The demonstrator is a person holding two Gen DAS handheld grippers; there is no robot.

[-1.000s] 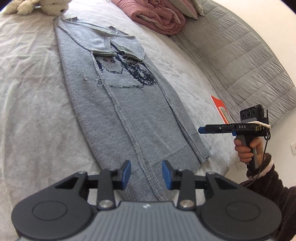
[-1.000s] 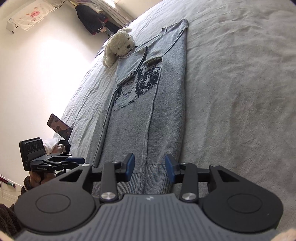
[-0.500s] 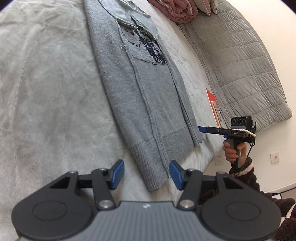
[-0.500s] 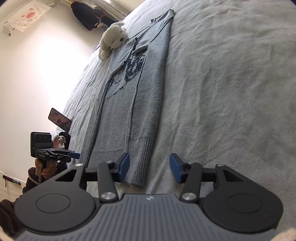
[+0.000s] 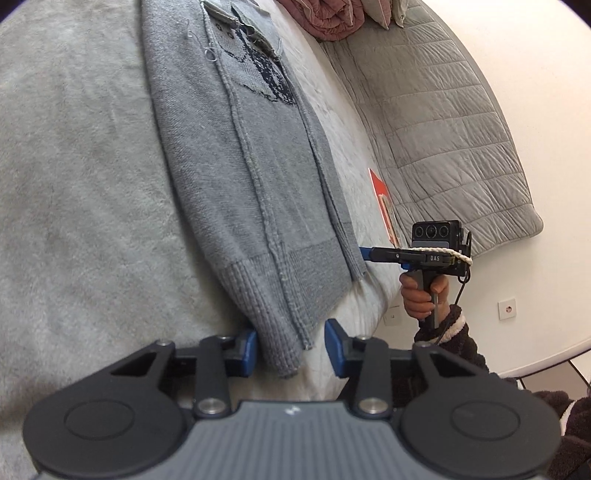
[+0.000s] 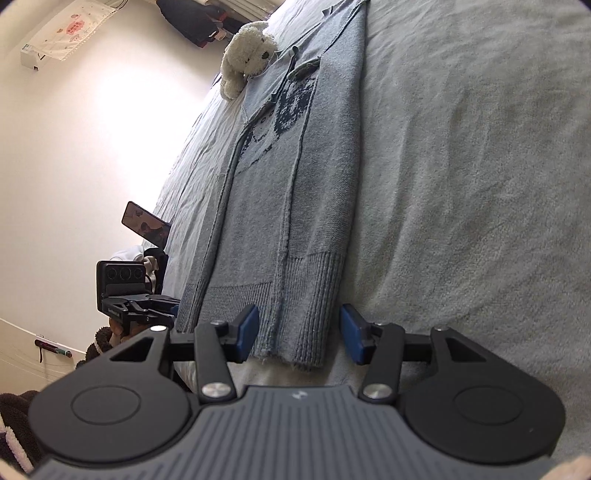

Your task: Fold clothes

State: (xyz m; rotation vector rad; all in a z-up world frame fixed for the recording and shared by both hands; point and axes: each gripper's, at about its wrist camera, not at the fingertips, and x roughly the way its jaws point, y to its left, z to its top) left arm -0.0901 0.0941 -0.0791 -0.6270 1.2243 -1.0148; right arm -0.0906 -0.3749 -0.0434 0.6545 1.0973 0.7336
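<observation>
A grey knit sweater (image 5: 243, 173) with a dark pattern lies lengthwise on the bed, sides folded in, ribbed hem toward me. It also shows in the right wrist view (image 6: 295, 192). My left gripper (image 5: 290, 350) is open, its blue pads either side of the hem's left corner. My right gripper (image 6: 299, 332) is open, its pads straddling the hem's right corner. Each gripper also shows in the other's view, the right (image 5: 365, 254) and the left (image 6: 173, 310), at the hem's outer edges.
A white plush dog (image 6: 247, 55) sits past the sweater's collar. A pink folded blanket (image 5: 328, 18) and a grey quilt (image 5: 443, 129) lie to the right. A red card (image 5: 384, 203) lies at the bed edge. A phone (image 6: 146, 229) stands at the left.
Both grippers have moved down and in to the hem's two corners. The pads now straddle the ribbed edge. Both stay open.
</observation>
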